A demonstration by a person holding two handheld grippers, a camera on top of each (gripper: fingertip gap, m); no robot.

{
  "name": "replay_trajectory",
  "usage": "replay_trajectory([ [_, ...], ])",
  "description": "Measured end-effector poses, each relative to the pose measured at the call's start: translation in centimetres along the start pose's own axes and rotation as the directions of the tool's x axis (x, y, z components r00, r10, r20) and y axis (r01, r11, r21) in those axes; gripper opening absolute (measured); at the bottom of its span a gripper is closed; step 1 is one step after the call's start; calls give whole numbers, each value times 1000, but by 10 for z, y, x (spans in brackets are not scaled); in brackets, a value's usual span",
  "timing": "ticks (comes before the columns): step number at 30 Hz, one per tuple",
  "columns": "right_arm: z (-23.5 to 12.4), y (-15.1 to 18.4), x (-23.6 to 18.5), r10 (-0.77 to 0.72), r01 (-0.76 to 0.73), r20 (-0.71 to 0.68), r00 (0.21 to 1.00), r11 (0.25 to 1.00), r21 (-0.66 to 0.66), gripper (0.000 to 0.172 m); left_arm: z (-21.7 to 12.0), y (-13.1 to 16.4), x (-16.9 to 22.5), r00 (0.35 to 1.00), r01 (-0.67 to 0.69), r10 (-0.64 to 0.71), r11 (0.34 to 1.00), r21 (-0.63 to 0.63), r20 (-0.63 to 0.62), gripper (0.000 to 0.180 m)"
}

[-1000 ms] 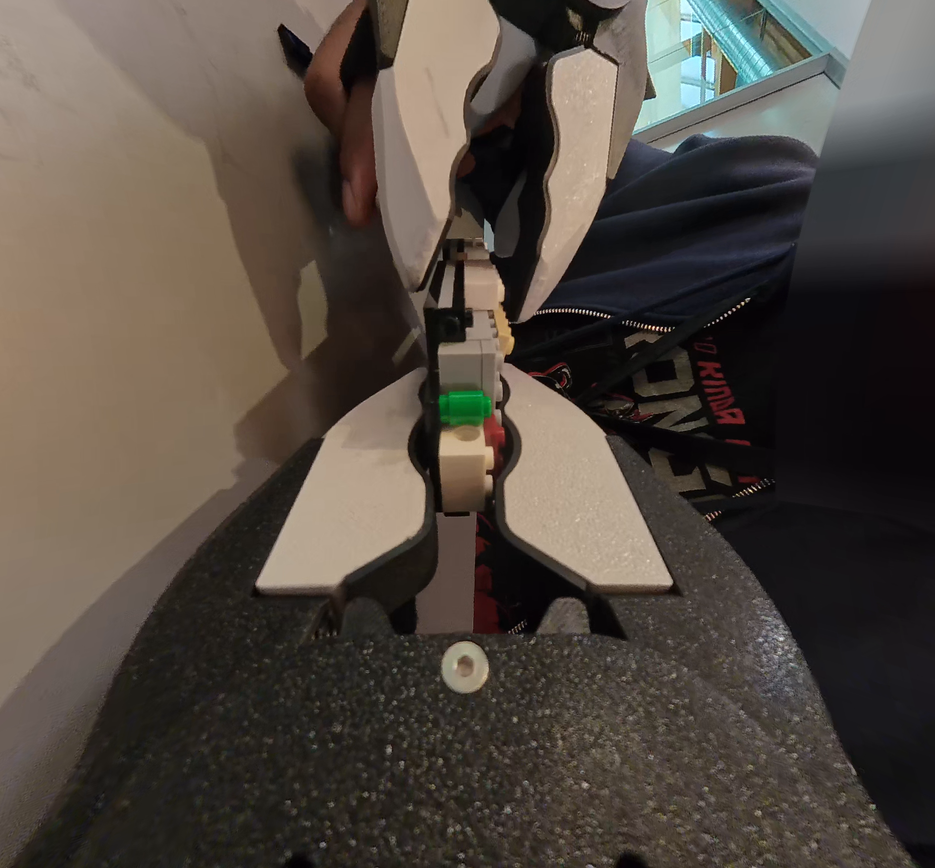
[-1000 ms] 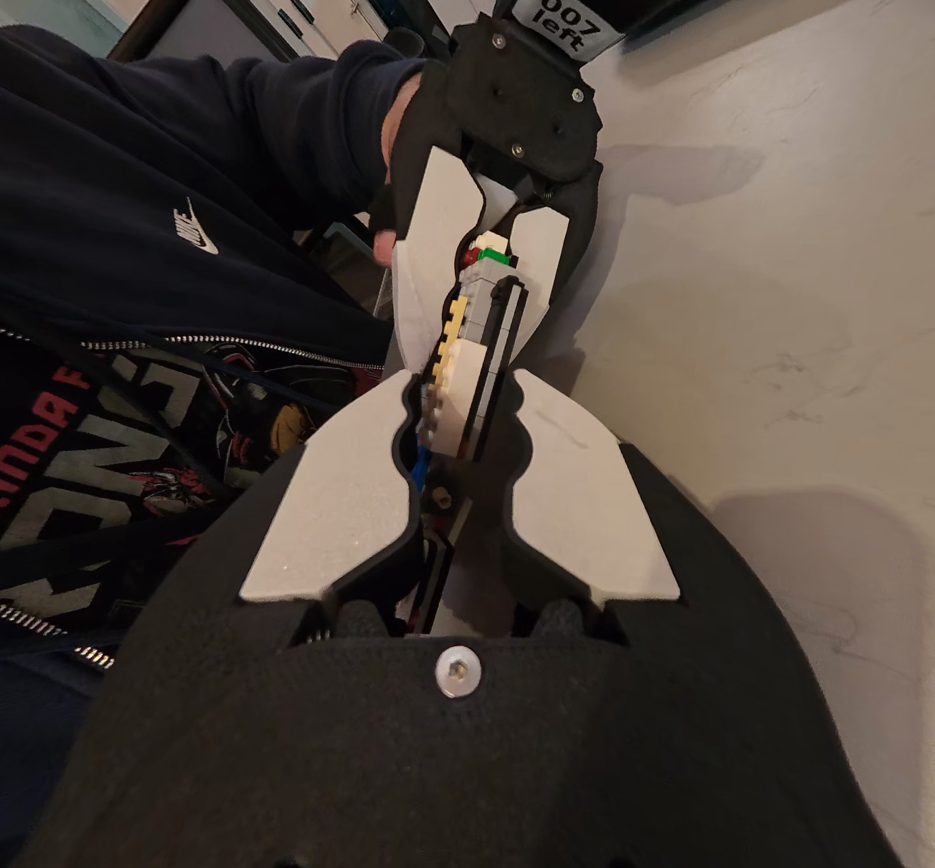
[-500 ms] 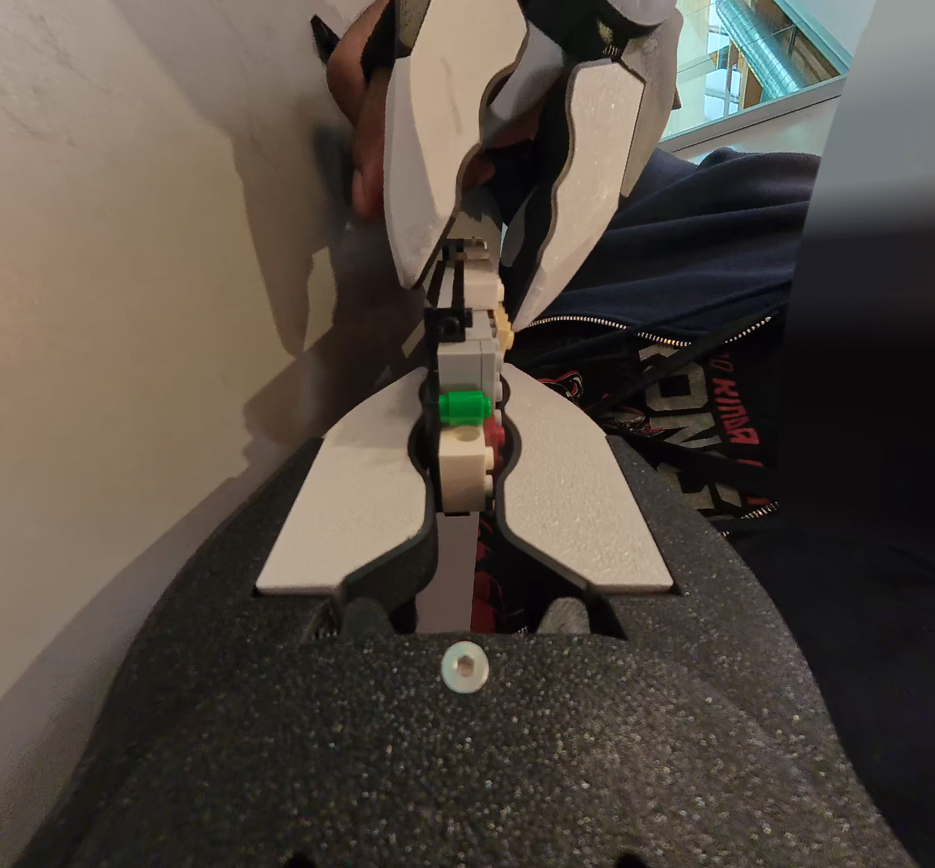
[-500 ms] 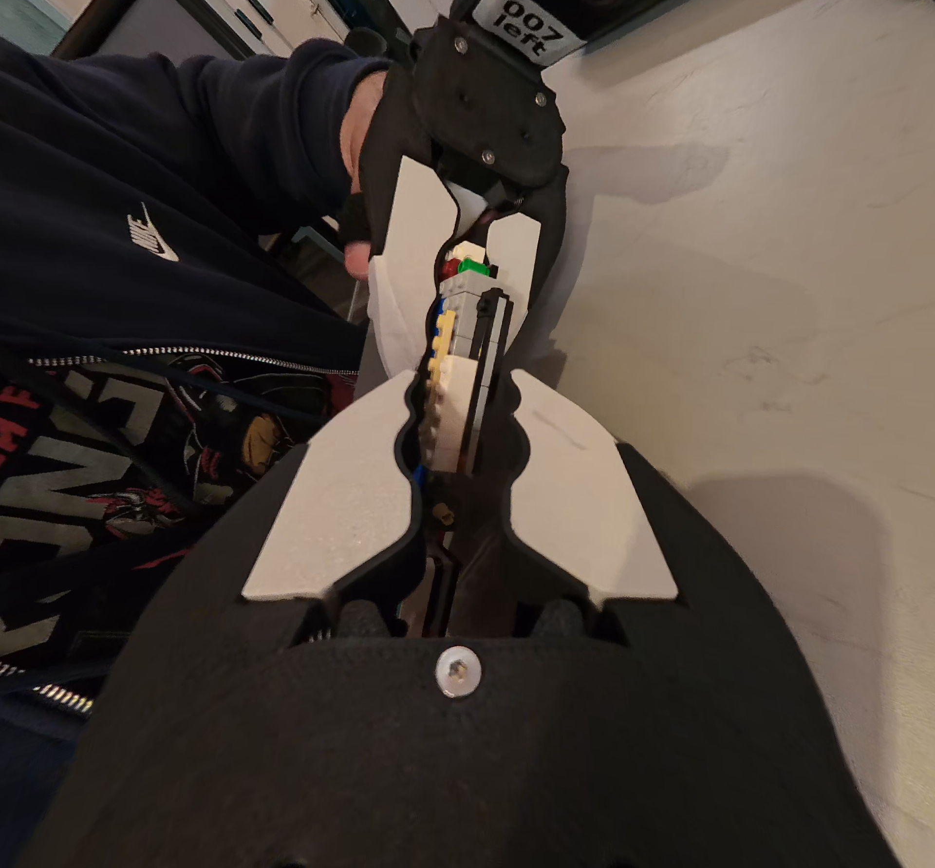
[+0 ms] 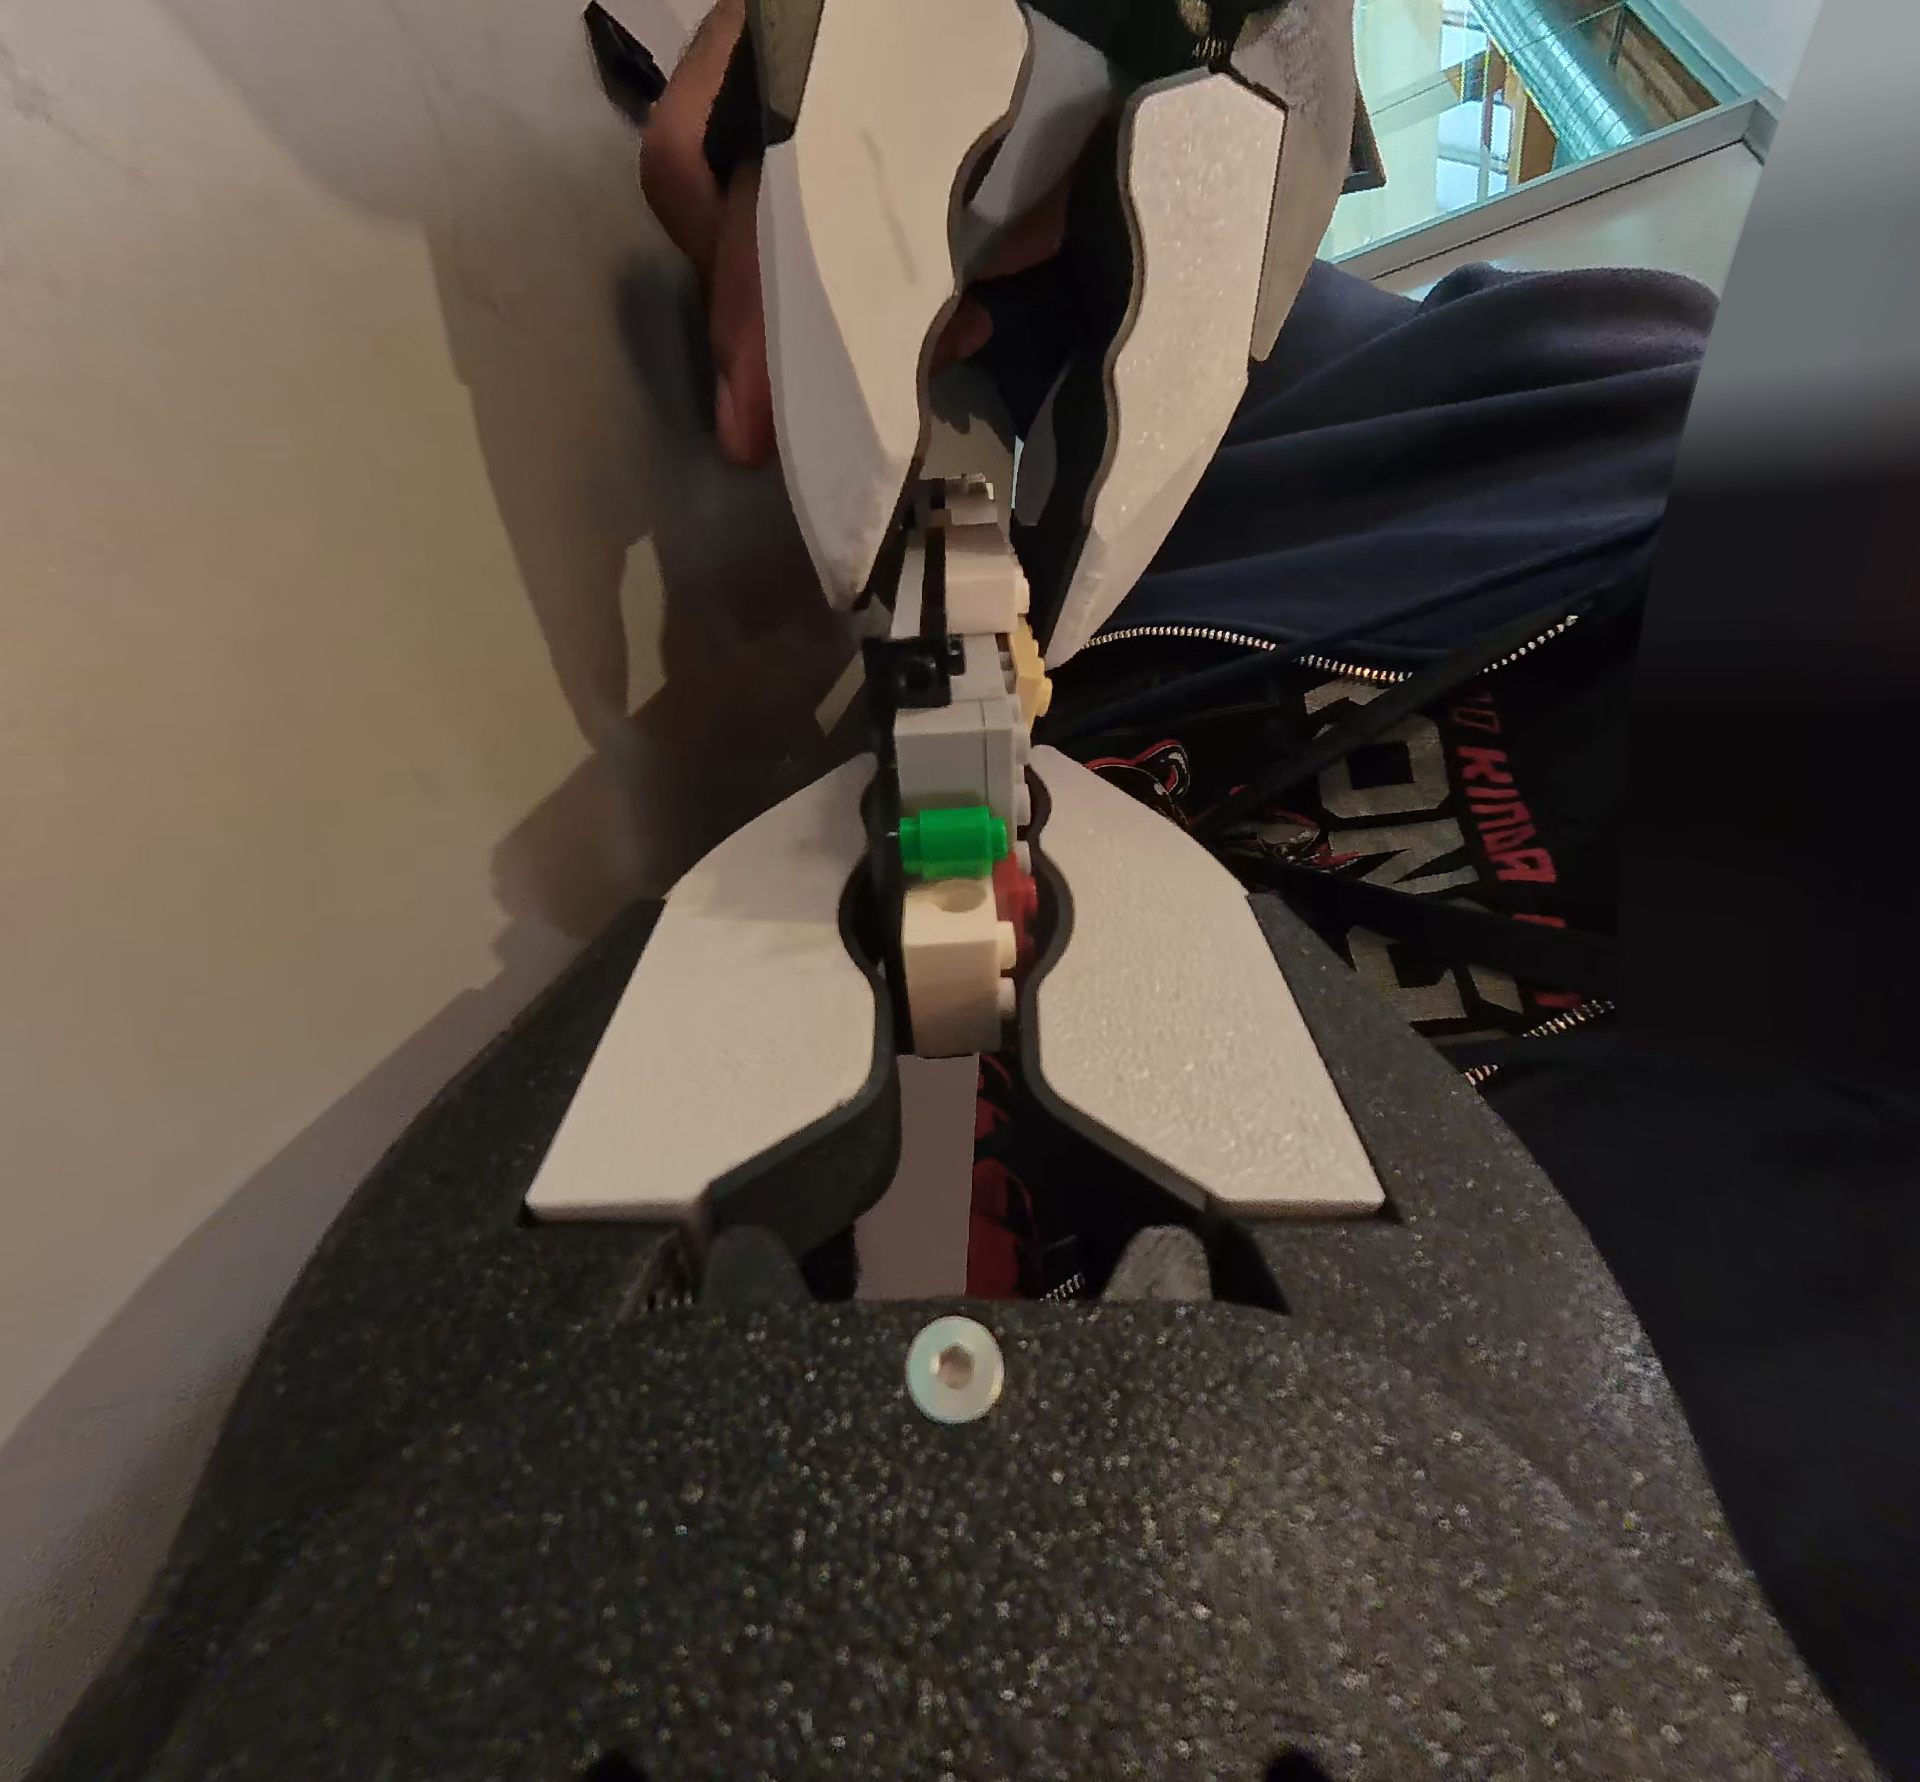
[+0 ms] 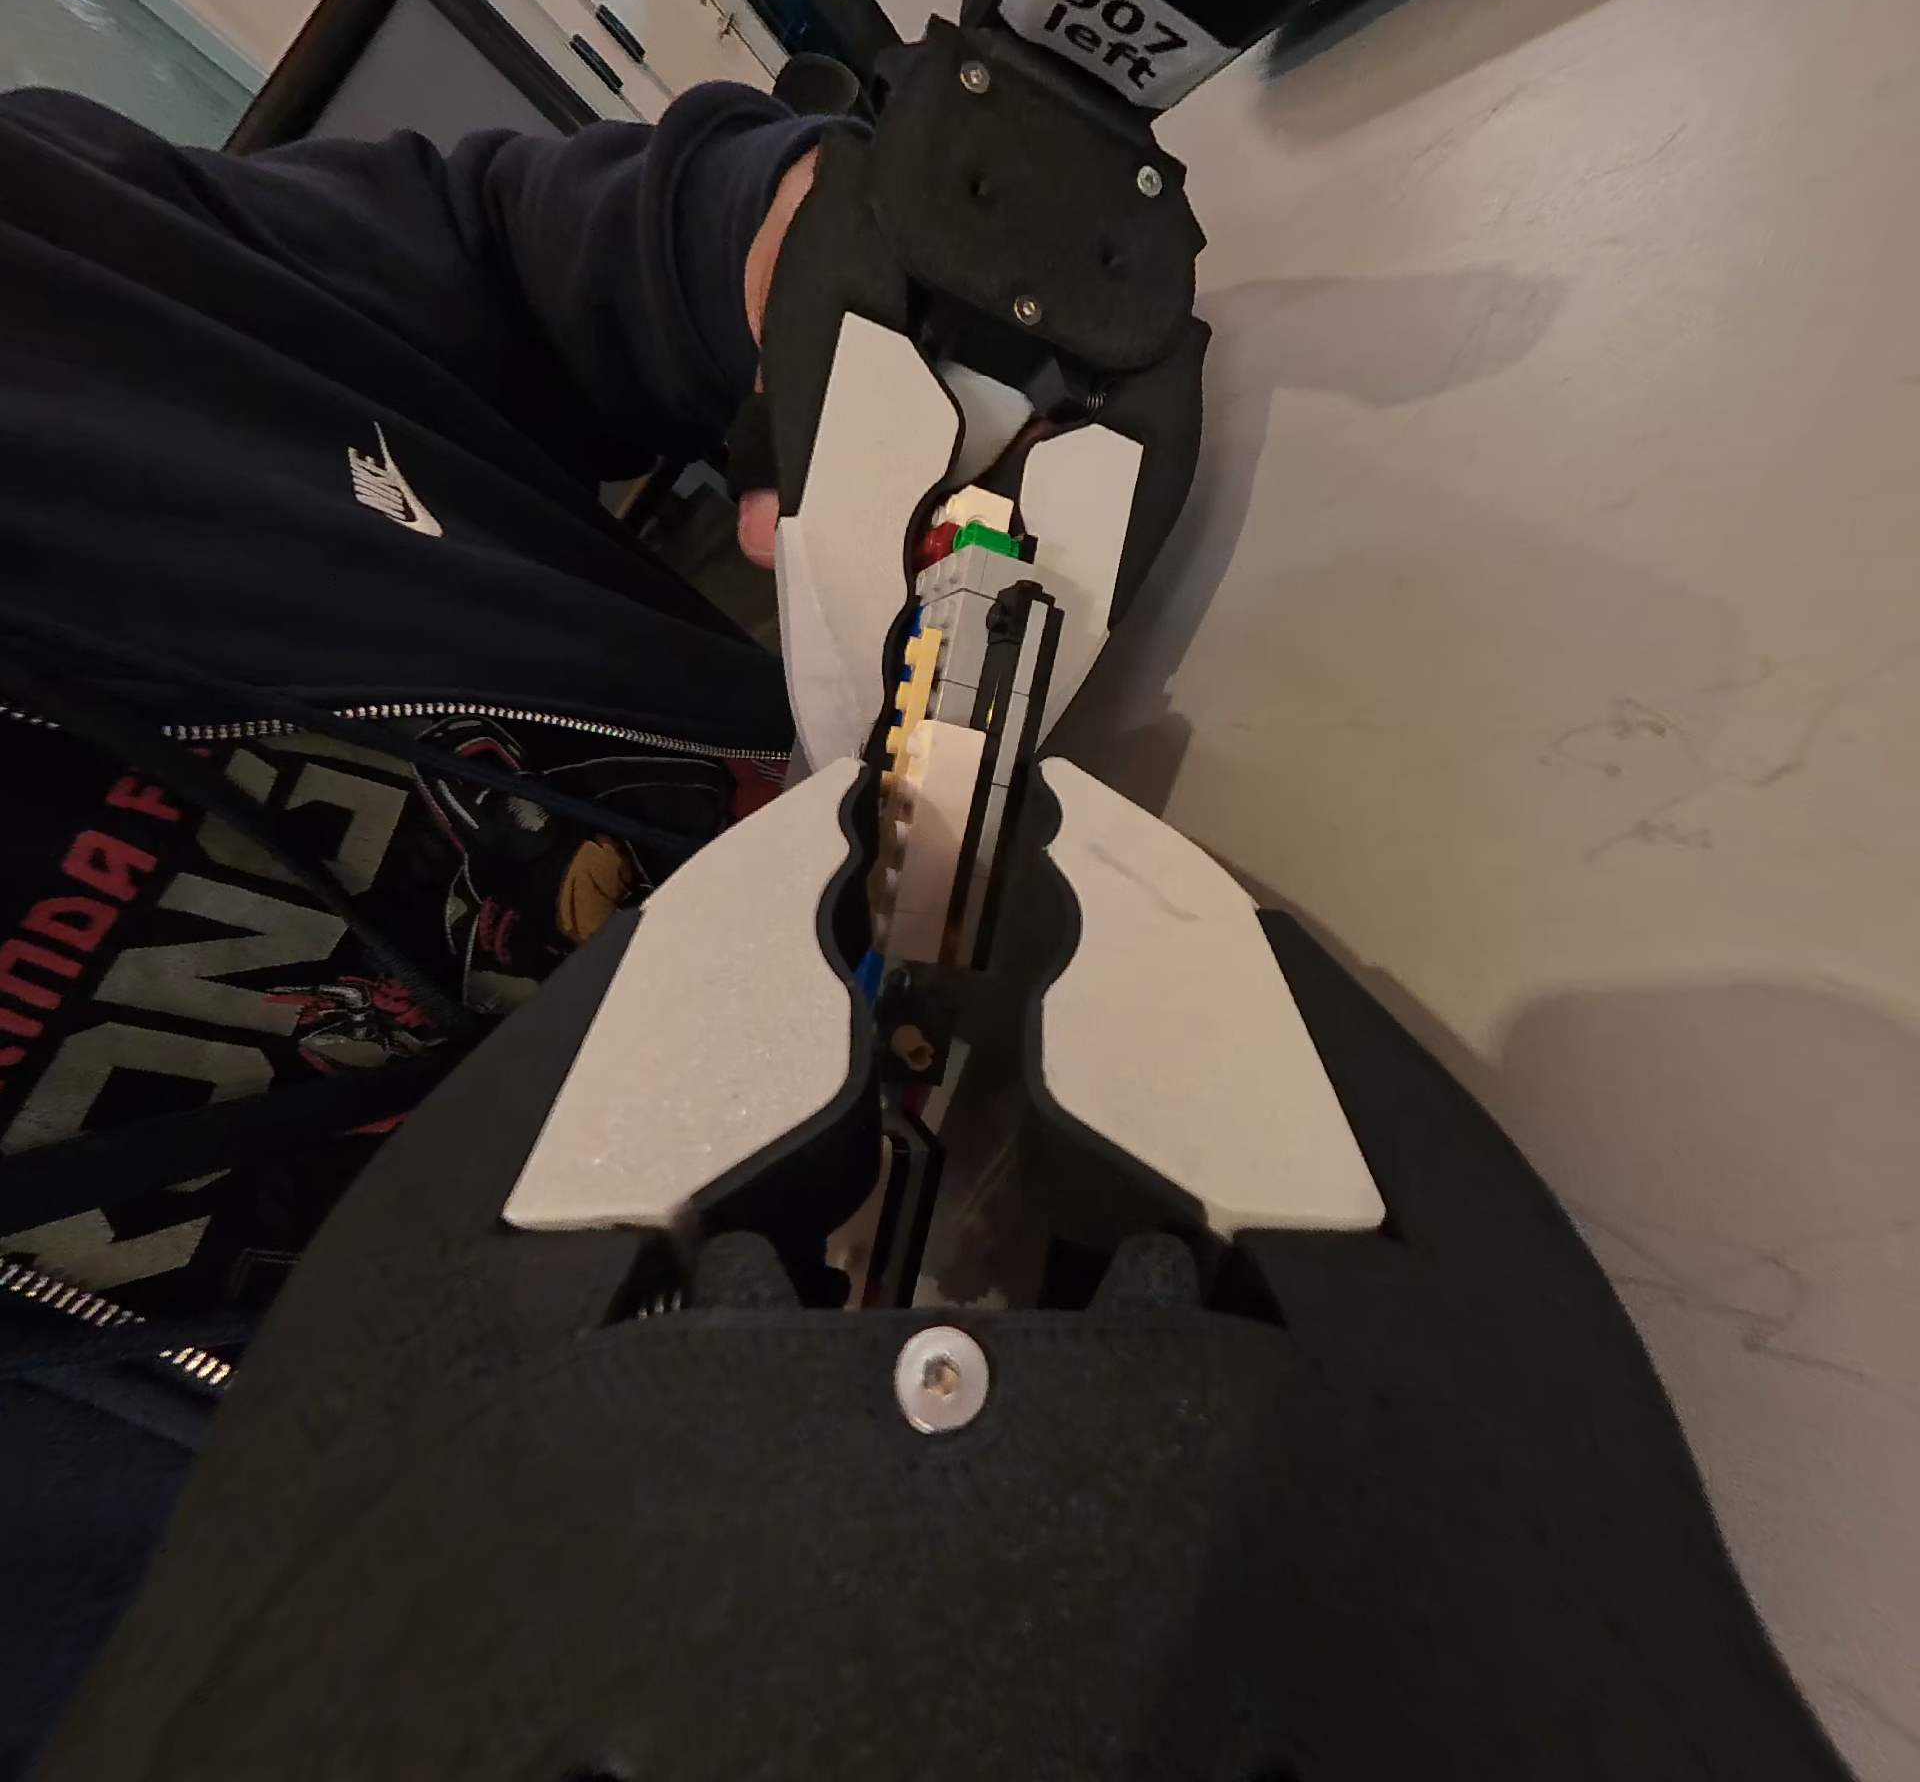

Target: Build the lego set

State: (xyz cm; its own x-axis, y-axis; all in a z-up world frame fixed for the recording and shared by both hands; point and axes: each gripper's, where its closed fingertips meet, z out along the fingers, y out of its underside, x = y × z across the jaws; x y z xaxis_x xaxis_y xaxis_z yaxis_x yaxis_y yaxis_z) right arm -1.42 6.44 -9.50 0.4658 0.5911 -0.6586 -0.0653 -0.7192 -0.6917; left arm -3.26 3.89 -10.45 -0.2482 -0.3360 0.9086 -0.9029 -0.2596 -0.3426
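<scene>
Two close wrist views, face to face — shared brick model [image 5: 940,797] between

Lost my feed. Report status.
Left gripper clamps brick model. Right gripper around its other end, pad contact unclear. Nothing between; white table beside.

Your brick build [image 5: 961,797] is a long, thin bar spanning the two grippers.

Look along it: you see a narrow stack of small plastic bricks, mostly grey and white, with a black strip [image 6: 1013,724] running down one long side and a row of pale yellow studded pieces [image 6: 914,693] on the other. At one end sit a green stud [image 5: 951,842], a white block [image 5: 951,979] and a red piece [image 5: 1016,901]; a sliver of blue [image 6: 914,643] shows beside the yellow. That end lies clamped in your left gripper [image 5: 956,802]; the far end reaches in between the fingers of your right gripper [image 6: 948,776]. It hangs above the pale table [image 6: 1558,589].
</scene>
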Motion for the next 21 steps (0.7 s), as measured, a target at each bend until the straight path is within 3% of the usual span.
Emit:
replay_trajectory([
  [15,1,0,-1,0,0,5,1000,1000,-2,26,0,2,0,1000,-23,23,1000,-9,4,21],
  [21,-1,-3,4,5,-5,-23,1000,1000,16,26,-4,-6,-3,1000,-23,23,998,59,7,21],
])
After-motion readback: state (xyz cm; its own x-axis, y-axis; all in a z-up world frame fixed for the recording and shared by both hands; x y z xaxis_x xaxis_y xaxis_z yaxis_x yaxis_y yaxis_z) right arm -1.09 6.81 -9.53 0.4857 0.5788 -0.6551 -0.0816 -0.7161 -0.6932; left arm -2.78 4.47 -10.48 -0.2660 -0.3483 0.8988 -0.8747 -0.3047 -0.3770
